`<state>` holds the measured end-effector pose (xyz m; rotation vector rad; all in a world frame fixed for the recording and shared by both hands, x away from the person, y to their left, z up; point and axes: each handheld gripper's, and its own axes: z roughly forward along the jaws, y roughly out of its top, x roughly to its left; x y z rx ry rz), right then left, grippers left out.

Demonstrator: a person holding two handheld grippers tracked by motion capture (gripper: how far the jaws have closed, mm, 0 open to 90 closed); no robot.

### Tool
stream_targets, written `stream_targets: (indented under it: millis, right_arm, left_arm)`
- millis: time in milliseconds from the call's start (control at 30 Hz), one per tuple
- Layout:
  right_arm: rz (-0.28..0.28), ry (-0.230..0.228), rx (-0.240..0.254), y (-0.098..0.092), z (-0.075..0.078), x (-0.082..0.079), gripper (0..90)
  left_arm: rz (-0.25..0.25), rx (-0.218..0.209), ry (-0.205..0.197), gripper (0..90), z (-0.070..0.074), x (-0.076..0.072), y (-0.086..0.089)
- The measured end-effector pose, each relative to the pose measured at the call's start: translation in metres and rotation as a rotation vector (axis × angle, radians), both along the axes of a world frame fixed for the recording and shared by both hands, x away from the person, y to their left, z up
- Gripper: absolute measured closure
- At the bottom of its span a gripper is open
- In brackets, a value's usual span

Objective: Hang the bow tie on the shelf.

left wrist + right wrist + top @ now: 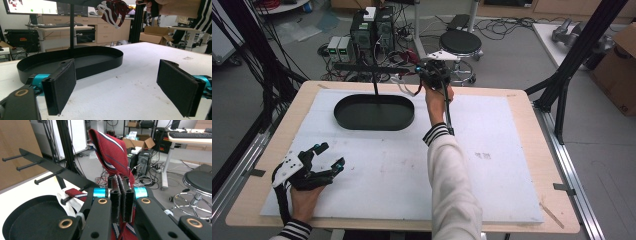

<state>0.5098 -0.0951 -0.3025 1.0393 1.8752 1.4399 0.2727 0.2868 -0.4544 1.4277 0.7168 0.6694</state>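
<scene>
A red cloth [112, 152] with dark and white stripes and white straps is pinched between the jaws of my right gripper [121, 185], which is shut on it. In the high view that gripper [432, 75] is held up at the table's far edge, just right of a black rack [357, 66] with pegs, and the cloth [408, 89] hangs below it. One end of the cloth lies by a peg [63, 200]. My left gripper [330, 155] rests open at the near left with nothing between its pads [62, 85]. In its view the cloth [113, 11] hangs high at the back.
The rack's pole [375, 82] rises from a black oval tray [374, 120] at the back of the white mat [492, 165]. Several pegs [47, 178] stick out from the rack's bar. Behind the table stand a stool [460, 42], computers and cables.
</scene>
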Motion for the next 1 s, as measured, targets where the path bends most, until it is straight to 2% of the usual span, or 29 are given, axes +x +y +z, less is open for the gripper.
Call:
stream_targets:
  millis: [100, 167, 267, 300, 433, 567, 733, 800, 867, 967, 1000]
  right_arm:
    - [-0.008, -0.008, -0.020, -0.005, -0.004, -0.003, 88.6]
    - [-0.014, 0.004, -0.043, -0.008, -0.010, -0.005, 88.5]
    - [-0.006, 0.053, -0.034, -0.014, -0.015, -0.005, 88.6]
    - [-0.004, 0.055, -0.032, -0.015, -0.015, -0.005, 88.5]
    - [0.018, 0.044, -0.042, -0.010, -0.013, -0.007, 88.6]
    - [0.048, 0.057, -0.060, -0.003, -0.015, -0.007, 88.5]
    - [0.064, 0.080, -0.127, 0.004, -0.019, -0.007, 88.5]
    - [0.060, 0.088, -0.129, 0.003, -0.021, -0.006, 88.5]
    - [0.045, 0.072, -0.137, 0.001, -0.025, -0.007, 88.6]
    - [0.038, 0.088, -0.137, -0.004, -0.036, -0.008, 88.5]
    - [0.042, 0.108, -0.126, -0.006, -0.039, -0.007, 88.5]
  left_arm:
    - [-0.001, 0.002, 0.001, 16.2, 0.000, 0.000, 0.000]
    - [0.000, 0.002, 0.001, 16.2, 0.000, 0.000, 0.000]
    - [0.000, 0.003, 0.001, 16.3, 0.000, 0.000, 0.000]
    - [-0.001, 0.004, 0.002, 16.2, 0.000, 0.000, 0.000]
    - [0.000, 0.004, 0.000, 16.2, 0.000, 0.000, 0.000]
    - [-0.001, 0.008, -0.002, 16.3, 0.000, 0.000, 0.000]
    - [-0.001, 0.003, -0.001, 16.3, 0.000, 0.000, 0.000]
    - [-0.001, -0.002, -0.002, 16.2, 0.000, 0.000, 0.000]
    - [0.000, -0.001, -0.003, 16.3, 0.000, 0.000, 0.000]
    - [-0.001, 0.003, -0.001, 16.2, 0.000, 0.000, 0.000]
    - [-0.002, 0.004, -0.002, 16.3, 0.000, 0.000, 0.000]
